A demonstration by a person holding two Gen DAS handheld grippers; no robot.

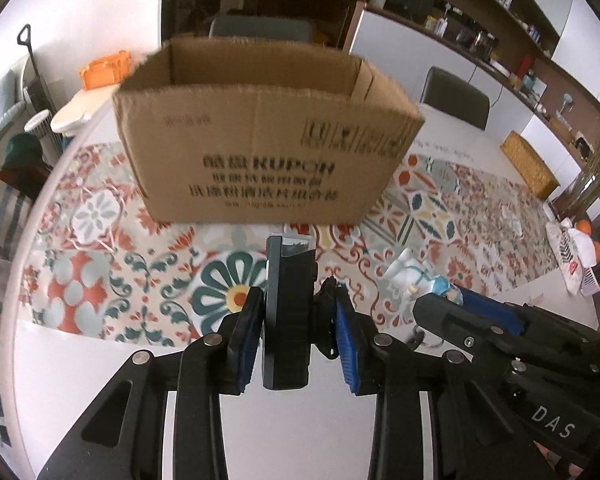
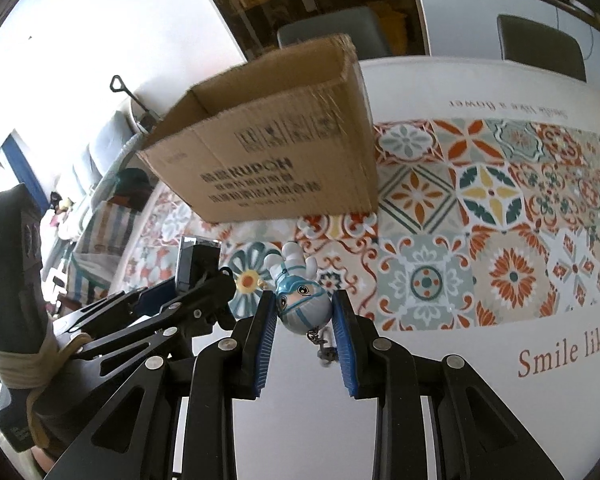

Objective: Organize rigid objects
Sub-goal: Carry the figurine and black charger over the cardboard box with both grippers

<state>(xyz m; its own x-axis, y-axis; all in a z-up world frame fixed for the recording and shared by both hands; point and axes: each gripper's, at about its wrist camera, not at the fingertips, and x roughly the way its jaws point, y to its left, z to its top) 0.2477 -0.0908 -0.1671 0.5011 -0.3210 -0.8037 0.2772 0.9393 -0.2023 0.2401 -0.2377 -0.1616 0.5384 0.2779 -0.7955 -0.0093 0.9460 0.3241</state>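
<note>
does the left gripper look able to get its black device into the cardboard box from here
Probably yes: the cardboard box stands open-topped just ahead of the left gripper, nothing between them, though the black device must clear the near wall.

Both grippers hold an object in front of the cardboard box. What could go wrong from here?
The figurine is round and smooth, so it may slip from the right gripper. Its keychain could snag on the box rim. The two grippers sit close together; the left gripper with the black device might collide.
</note>
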